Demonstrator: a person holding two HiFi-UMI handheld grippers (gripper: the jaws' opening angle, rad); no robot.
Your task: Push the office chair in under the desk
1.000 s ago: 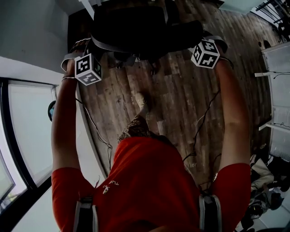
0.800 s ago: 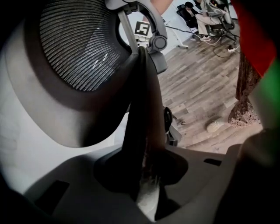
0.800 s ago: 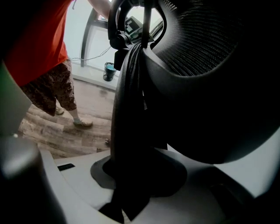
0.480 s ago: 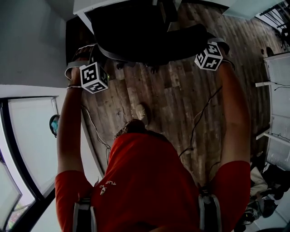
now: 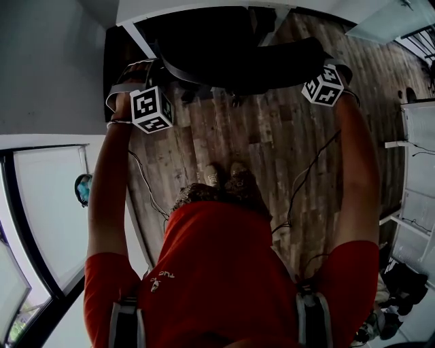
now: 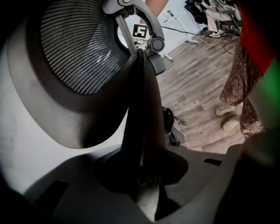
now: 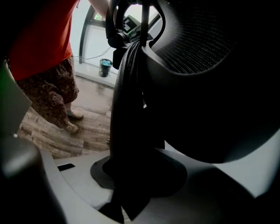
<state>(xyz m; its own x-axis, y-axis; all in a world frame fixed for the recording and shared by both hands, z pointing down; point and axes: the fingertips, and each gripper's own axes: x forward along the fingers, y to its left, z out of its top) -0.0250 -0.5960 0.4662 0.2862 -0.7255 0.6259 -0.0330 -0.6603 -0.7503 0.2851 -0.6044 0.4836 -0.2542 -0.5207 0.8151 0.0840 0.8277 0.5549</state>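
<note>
The black office chair (image 5: 224, 47) stands at the top of the head view, its seat side partly beneath the white desk (image 5: 170, 8). My left gripper (image 5: 158, 80) is shut on the left edge of the backrest, and my right gripper (image 5: 316, 64) is shut on the right edge. In the left gripper view the dark backrest edge (image 6: 142, 109) runs down into my left gripper (image 6: 144, 183), with the mesh back (image 6: 78, 48) on the left. In the right gripper view the backrest rim (image 7: 129, 109) fills the gap of my right gripper (image 7: 131, 188).
A glass wall (image 5: 41, 204) runs along the left, with a teal cup (image 5: 82, 187) on the floor beside it. Cables (image 5: 146, 197) trail over the wood floor (image 5: 272, 149). White furniture (image 5: 414, 136) stands at the right. The person's shoes (image 5: 224, 173) are behind the chair.
The chair and both grippers have moved forward toward the desk, which shows more at the top. The person has stepped forward, and both feet stand side by side.
</note>
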